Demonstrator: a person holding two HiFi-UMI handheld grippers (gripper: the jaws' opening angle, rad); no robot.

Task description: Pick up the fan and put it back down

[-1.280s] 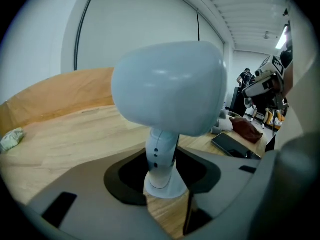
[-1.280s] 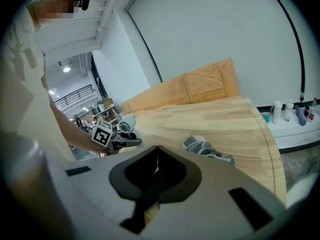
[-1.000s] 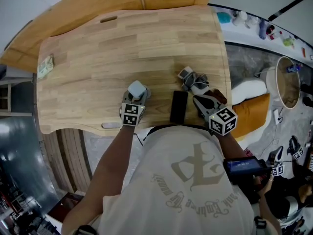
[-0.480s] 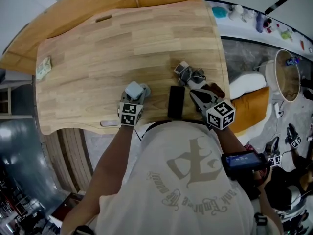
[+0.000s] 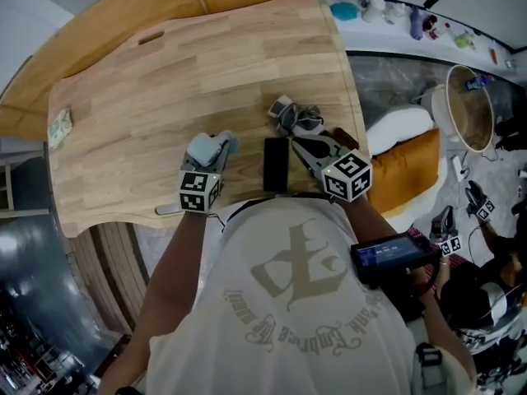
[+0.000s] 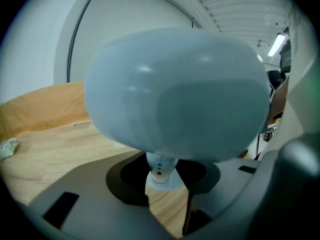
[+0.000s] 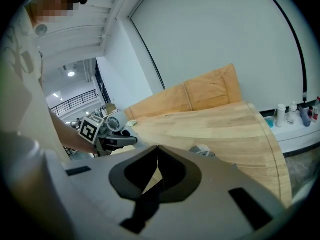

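The bench is your biggest worry: you are working close to its front edge, so if you set the fan down too near that lip, or at a tilt, it could topple off toward you. The fan itself looks top-heavy, a big rounded pale blue head over a thin white stem, and you hold it low. A quick swing or a slack squeeze could let the head swivel or the stem slide between the pads, so bring it down upright and release only once the foot sits flat. The black slab lies just beside the fan on your right, with the grey clutter beyond it, and either could be knocked if you drift that way. Your left hand-held gripper stands wide, clamped on the fan's stem near its foot. The fan seems raised just clear of the wood, near the front edge and left of the slab. Your right hand-held gripper has its jaws drawn together with nothing between them. It hangs over the bench by the grey clutter, and whether it touches anything there I cannot tell
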